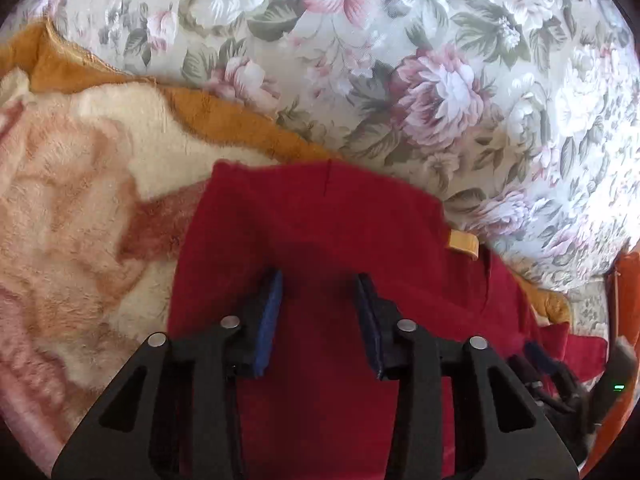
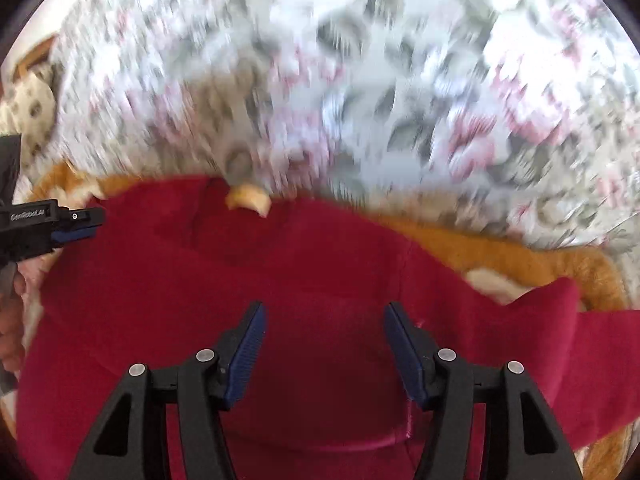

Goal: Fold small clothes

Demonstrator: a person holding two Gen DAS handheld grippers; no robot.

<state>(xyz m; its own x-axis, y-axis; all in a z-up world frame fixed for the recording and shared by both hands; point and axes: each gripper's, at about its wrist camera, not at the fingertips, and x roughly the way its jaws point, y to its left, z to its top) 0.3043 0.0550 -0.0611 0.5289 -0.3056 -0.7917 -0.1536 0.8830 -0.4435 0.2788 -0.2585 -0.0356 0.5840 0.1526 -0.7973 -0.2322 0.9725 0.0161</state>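
A small red garment (image 1: 320,220) lies spread on a fluffy blanket, with a tan neck label (image 1: 462,242) at its far edge. My left gripper (image 1: 322,284) hovers over the garment's left half. It is open, its blue pads apart, and I see red cloth below the gap but none pinched. In the right wrist view the same garment (image 2: 280,272) fills the lower half, with the label (image 2: 248,202) at its far edge. My right gripper (image 2: 325,310) stands open and wide over the middle of the garment. The left gripper (image 2: 98,218) shows at the garment's far left corner.
The cream and orange fluffy blanket (image 1: 100,184) lies under the garment on a floral bedsheet (image 1: 400,60). A red sleeve (image 2: 600,328) trails off to the right. The right wrist view is blurred in its upper half. A person's hand (image 2: 10,332) shows at that view's left edge.
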